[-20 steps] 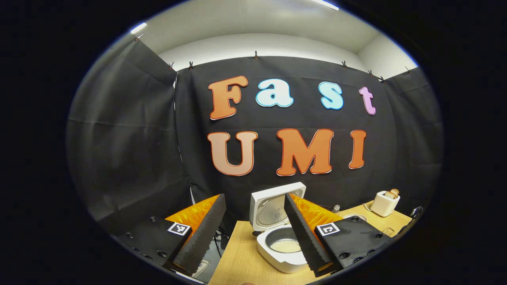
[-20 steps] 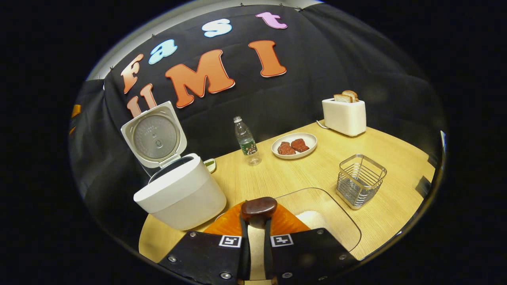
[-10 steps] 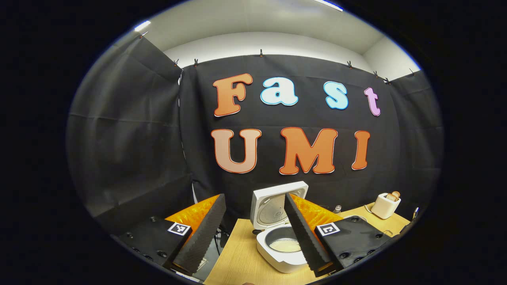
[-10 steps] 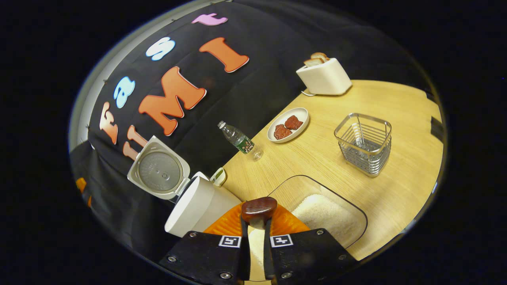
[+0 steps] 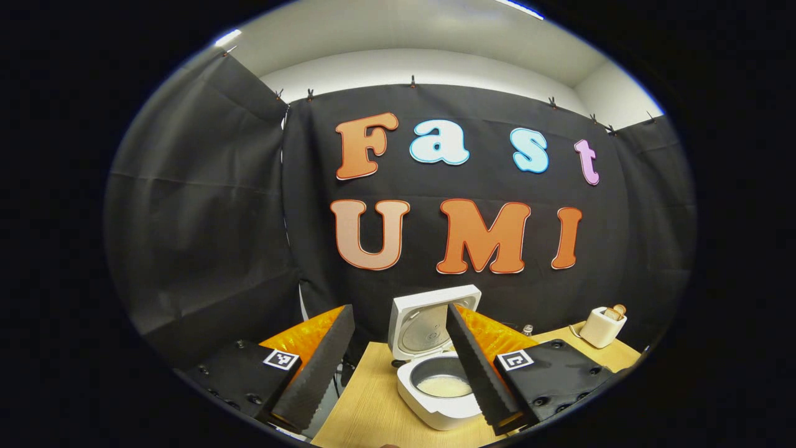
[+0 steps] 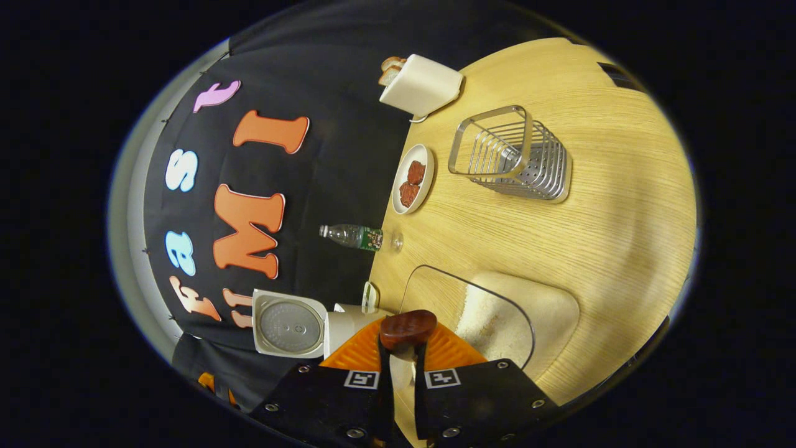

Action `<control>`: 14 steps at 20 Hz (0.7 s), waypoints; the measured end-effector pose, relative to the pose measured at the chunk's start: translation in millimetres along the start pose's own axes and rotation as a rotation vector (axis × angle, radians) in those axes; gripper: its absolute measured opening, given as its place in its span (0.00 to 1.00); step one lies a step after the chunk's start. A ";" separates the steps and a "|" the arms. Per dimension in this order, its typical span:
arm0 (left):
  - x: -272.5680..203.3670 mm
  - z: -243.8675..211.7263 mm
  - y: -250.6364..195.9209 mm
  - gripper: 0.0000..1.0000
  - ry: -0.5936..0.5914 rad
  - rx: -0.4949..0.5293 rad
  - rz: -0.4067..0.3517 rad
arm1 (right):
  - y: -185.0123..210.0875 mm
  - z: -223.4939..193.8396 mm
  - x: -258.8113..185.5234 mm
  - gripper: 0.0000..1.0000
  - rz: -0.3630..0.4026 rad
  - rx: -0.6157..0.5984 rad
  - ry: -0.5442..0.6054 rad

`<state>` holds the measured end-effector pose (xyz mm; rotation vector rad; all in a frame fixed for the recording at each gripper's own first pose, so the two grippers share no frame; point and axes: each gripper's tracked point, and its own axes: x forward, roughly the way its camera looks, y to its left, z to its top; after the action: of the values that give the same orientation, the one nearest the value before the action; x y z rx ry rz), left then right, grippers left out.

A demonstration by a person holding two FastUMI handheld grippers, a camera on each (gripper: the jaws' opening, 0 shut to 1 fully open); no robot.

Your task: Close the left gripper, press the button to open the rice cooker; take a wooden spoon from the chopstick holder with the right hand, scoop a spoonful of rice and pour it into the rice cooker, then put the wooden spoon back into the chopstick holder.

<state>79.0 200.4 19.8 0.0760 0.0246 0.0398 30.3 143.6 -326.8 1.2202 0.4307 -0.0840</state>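
Left gripper view: left gripper held with its two fingers wide apart and nothing between them, above the near edge of the wooden table. Rice cooker standing open between the fingers, lid tilted up at the back, a thin layer of pale rice in the pot. White toaster far off at the right

Right gripper view: strongly rolled, table running up the right side. Right gripper clamped on the pale handle of the wooden spoon, dark rounded end of the spoon sticking out just past the fingertips. Clear container of rice right beside the spoon's end, slightly to its right. Rice cooker with raised lid at lower left, partly behind the orange of the gripper. Wire chopstick holder well apart, higher up on the table, near a plate of reddish pieces. Plastic bottle between plate and cooker. Toaster at the table's far edge
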 end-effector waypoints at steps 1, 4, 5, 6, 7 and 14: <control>0.9 1.6 -1.5 1.00 -0.004 -0.004 -0.001 | 3.7 6.7 -3.0 0.12 0.007 0.005 -0.009; 3.5 4.7 -5.3 1.00 -0.014 -0.014 -0.005 | 20.9 21.5 -14.5 0.12 0.041 0.033 -0.023; 4.1 4.8 -7.3 1.00 -0.016 -0.018 -0.005 | 26.5 24.5 -17.4 0.12 0.053 0.047 -0.025; 5.5 5.1 -9.3 1.00 -0.016 -0.021 -0.004 | 32.1 28.4 -19.6 0.12 0.065 0.062 -0.026; 6.9 5.9 -10.3 1.00 -0.016 -0.021 -0.001 | 37.2 30.3 -23.3 0.12 0.076 0.077 -0.023; 11.5 7.5 -13.6 1.00 -0.023 -0.048 0.011 | 77.3 34.2 -40.4 0.12 0.142 0.152 0.024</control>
<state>91.1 186.7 26.0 0.0287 0.0003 0.0501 25.1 132.5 -233.9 1.3996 0.3630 0.0199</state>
